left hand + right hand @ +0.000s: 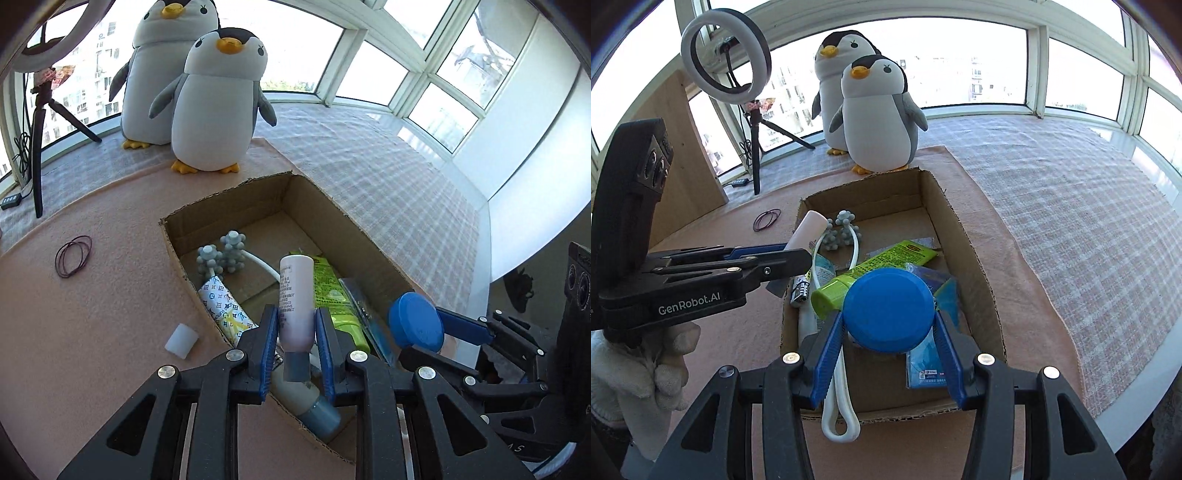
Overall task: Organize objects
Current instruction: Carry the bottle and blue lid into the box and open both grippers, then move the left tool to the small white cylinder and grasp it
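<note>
Cardboard box (229, 206) under both laden grippers

The open brown cardboard box (967, 236) looks matt and rough-edged. At its 6 o'clock, the round blue plastic lid (888, 308) is smooth with a dull sheen. The pink fleecy cloth mat (92, 332) at 9 o'clock looks soft and napped.
</note>
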A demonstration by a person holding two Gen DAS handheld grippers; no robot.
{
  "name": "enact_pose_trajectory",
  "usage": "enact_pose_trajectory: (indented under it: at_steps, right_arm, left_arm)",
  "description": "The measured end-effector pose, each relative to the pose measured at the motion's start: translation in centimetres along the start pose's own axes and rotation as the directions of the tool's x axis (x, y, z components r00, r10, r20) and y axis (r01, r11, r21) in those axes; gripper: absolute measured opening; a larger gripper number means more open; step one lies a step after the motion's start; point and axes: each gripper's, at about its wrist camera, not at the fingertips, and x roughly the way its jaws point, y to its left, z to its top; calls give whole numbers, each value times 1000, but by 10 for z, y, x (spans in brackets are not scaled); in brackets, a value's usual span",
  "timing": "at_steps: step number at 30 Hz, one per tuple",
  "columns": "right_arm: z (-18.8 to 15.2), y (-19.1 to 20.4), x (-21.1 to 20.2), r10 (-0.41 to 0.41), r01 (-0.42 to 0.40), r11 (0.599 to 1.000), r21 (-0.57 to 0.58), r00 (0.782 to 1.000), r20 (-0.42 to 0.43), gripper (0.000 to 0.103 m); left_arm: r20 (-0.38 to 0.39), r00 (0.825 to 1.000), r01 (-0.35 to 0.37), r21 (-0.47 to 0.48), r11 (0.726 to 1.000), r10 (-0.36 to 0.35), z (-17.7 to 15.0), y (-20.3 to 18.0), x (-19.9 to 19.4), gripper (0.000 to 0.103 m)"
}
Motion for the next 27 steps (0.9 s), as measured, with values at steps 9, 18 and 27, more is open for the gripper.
enact_pose_trajectory:
  at_steps: [9,18,27]
  right_arm:
    - [-1,5,-8,35,-35,999,10,999,17,52]
    - [-7,40,-19,109,-109,994,6,994,26,52]
    - [-20,73,-21,161,-161,987,-4,987,4,52]
  left_arm:
    - [21,999,-41,-9,999,41,-4,21,-13,40]
    - [10,987,-160,-82,984,161,-27,99,-40,40]
    - [-60,976,-218,-133,967,211,-35,155,-32,39]
